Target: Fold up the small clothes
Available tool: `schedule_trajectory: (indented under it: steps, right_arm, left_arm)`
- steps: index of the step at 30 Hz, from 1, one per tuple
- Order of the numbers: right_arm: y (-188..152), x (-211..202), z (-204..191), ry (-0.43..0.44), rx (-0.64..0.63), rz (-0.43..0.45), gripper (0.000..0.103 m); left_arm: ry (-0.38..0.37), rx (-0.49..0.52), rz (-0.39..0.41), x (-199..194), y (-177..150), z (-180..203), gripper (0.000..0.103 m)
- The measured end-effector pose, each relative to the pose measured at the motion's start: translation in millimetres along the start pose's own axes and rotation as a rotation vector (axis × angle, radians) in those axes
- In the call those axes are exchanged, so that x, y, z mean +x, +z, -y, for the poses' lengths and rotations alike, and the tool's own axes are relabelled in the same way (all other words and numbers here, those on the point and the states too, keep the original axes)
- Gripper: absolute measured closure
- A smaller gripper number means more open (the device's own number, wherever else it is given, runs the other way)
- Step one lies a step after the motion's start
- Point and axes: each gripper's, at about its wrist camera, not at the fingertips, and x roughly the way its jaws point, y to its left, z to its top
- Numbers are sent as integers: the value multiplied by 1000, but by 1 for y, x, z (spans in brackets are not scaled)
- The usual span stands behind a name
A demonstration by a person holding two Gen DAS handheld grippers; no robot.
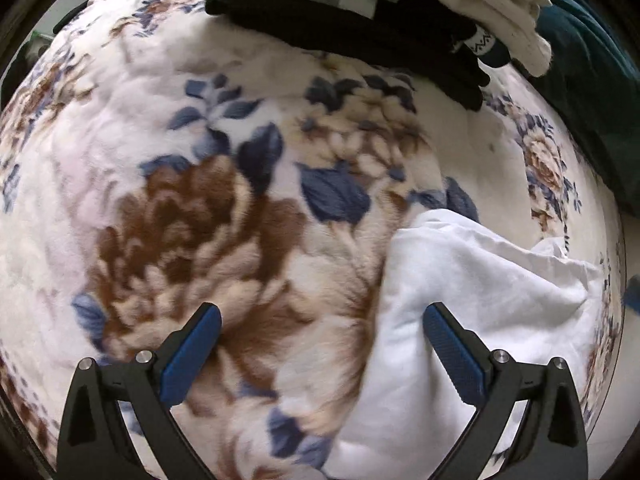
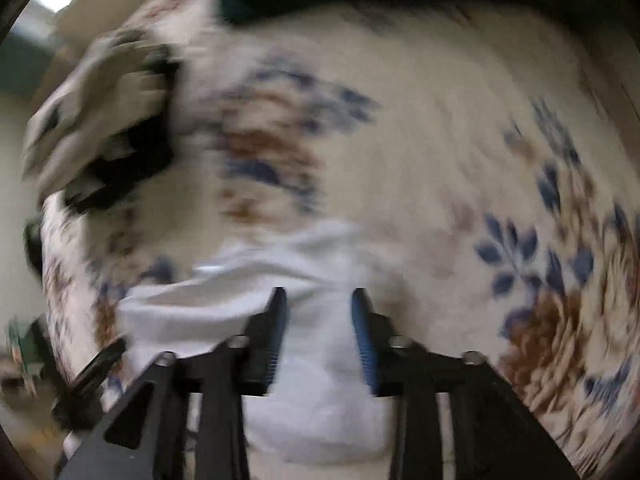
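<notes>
Left wrist view, white garment (image 1: 460, 300) rumpled (softly creased), on floral blanket (image 1: 200, 200)

No readable text anywhere; the black sock (image 1: 486, 46) perhaps bears only a zigzag pattern.

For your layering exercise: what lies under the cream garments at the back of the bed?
Dark folded clothes lie under the cream garments, on the floral blanket. How many pieces, or what lies beneath them, is covered.

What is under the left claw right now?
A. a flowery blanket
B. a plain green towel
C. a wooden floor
A: the open left claw hangs over a fluffy flowery blanket with brown and blue flowers, beside a white cloth.
</notes>
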Motion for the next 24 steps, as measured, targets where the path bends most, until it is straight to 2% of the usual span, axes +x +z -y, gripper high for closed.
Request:
schedule_trajectory:
  steps: [1, 3, 6, 7, 9, 10, 11, 17, 20, 22, 24]
  right_arm:
    - [2, -4, -19, 36, -51, -11, 60]
    - [7, 4, -67, 111, -184, -90, 60]
    - [15, 42, -144, 186, -383, -200, 60]
    - [17, 59, -168, 185, -445, -233, 60]
    - [18, 87, -208, 168, -552, -268, 65]
    - [18, 99, -223, 176, -593, -301, 77]
    - [16, 112, -239, 177, -637, -337, 83]
    - [-4, 132, -278, 148, -820, -434, 83]
    - [-19, 138, -283, 76, -899, -456, 83]
    - [-24, 145, -282, 35, -904, -470, 83]
    - [-20, 145, -279, 56, -846, -463, 83]
  left_arm:
    - [-13, -9, -7, 2, -2, 0, 0]
    - [-32, -30, -17, 5, -4, -2, 0]
    - [-53, -48, -15, 2, -12, -4, 0]
    - [-56, -50, -13, 1, -15, -5, 0]
    - [-63, -57, -10, 2, -18, -6, 0]
    - [-72, -64, -10, 3, -20, -8, 0]
    - [-77, -67, -10, 4, -21, -8, 0]
    - [-91, -61, 0, 4, -26, -12, 0]
    - [-92, -59, 1, 5, -26, -11, 0]
    - [-94, -62, -1, 4, -27, -13, 0]
    - [-99, -62, 0, 4, -27, -14, 0]
